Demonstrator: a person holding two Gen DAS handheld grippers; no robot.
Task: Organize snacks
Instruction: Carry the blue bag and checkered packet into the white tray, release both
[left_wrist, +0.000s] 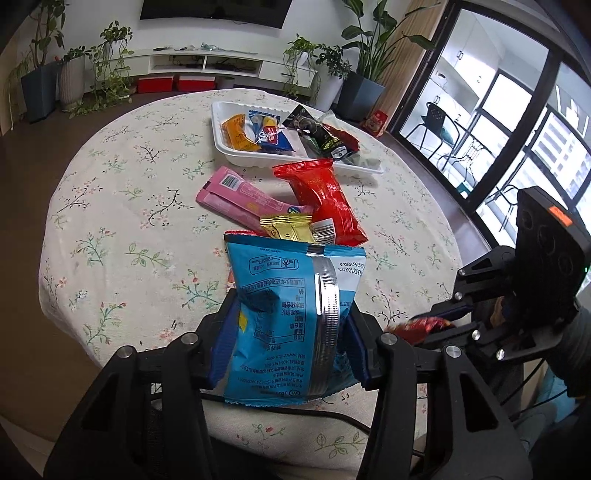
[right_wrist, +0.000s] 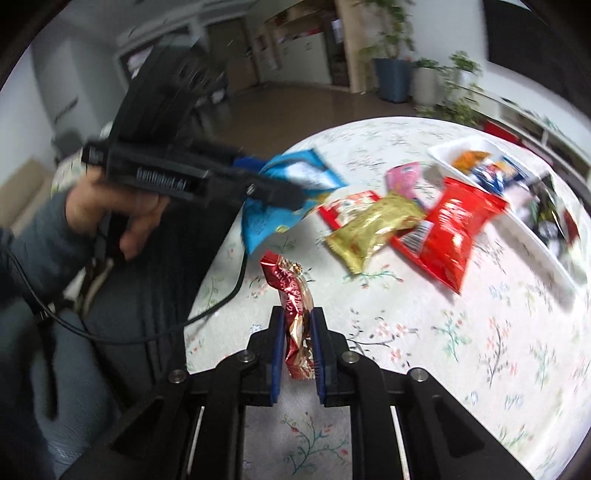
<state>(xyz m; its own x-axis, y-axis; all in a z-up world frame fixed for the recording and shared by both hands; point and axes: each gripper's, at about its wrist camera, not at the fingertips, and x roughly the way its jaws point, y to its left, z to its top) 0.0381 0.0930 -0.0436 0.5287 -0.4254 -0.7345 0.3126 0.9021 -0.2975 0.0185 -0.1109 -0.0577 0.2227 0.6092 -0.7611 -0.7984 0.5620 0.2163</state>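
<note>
A round table (left_wrist: 122, 206) under a floral cloth fills both views and serves as the reference for everything else. Toward its far side sits a white tray (left_wrist: 225, 147), holding an orange packet (left_wrist: 238, 134), a blue-and-white packet (left_wrist: 271, 134) and a few dark wrappers (left_wrist: 325, 136). Just nearer than the tray, in the middle of the table, loose snacks lie in a cluster: a big red bag (left_wrist: 325, 199) with its far end against the tray's rim, a pink packet (left_wrist: 240, 197) beside it, and a gold packet (left_wrist: 286, 229) overlapping both. In the right wrist view a smaller red-and-white packet (right_wrist: 349, 208) shows partly under the gold one.

Over the table's near edge, the left gripper (left_wrist: 290, 334) has its fingers clamped on a blue snack bag (left_wrist: 284, 295), lifted off the cloth with its printed back facing the camera. Beside it, also over the near edge, the right gripper (right_wrist: 298, 345) is pinched tight on a slim dark-red wrapper (right_wrist: 293, 299), which stands upright between the blue pads. The person's hand (right_wrist: 110, 206) grips the left tool's handle at the table's edge.
</note>
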